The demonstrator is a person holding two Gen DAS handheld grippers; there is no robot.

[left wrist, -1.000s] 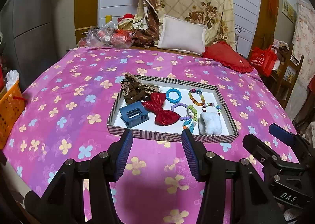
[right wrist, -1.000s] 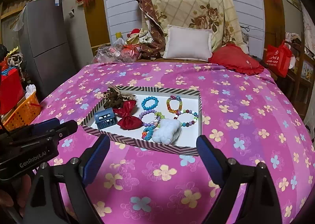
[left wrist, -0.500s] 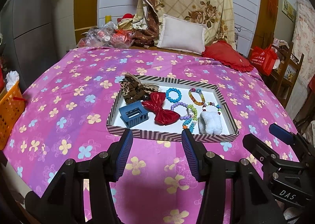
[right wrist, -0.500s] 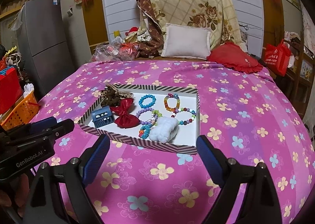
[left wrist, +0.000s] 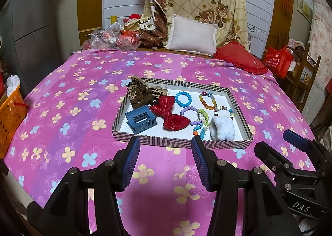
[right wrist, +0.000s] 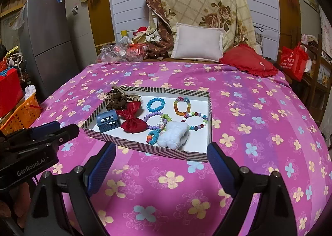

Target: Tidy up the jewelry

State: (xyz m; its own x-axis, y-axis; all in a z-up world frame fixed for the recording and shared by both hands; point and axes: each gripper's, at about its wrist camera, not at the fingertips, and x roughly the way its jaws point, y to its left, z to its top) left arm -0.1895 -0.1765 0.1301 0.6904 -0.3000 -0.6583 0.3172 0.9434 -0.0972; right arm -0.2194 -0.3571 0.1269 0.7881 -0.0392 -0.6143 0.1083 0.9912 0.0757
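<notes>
Left gripper (left wrist: 165, 154), seen from the left wrist camera, hangs over the flowered bedspread (left wrist: 68, 111) with its jaws partly apart and nothing between them; the pads reach just short of the near wall of the striped tray (left wrist: 182, 142), which lies at twelve o'clock from the tool; the right gripper (left wrist: 290, 144) shows at four o'clock, its state unreadable from this side. Inside the tray, the blue claw clip (left wrist: 141, 121) sits at nine o'clock, the leopard scrunchie (left wrist: 139, 94) at ten, the red bow (left wrist: 171, 112) near the middle, the blue bead bracelet (left wrist: 183, 99) at twelve, more bead bracelets (left wrist: 207, 100) toward two, and the white plush piece (left wrist: 223, 128) at five.

Right gripper (right wrist: 160, 156), from its own camera, stands wide open and empty, framing the tray's near wall; the left gripper (right wrist: 51, 130) enters at nine o'clock.

Everything here looks light; I judge the bracelets to be round, slick and likely elastic, so they would roll off a flat pinch; best to take one across a single strand of beads at its free edge; the bow, scrunchie and plush are soft and should squash safely anywhere; the clip is stiff plastic, best held across its spine.
</notes>
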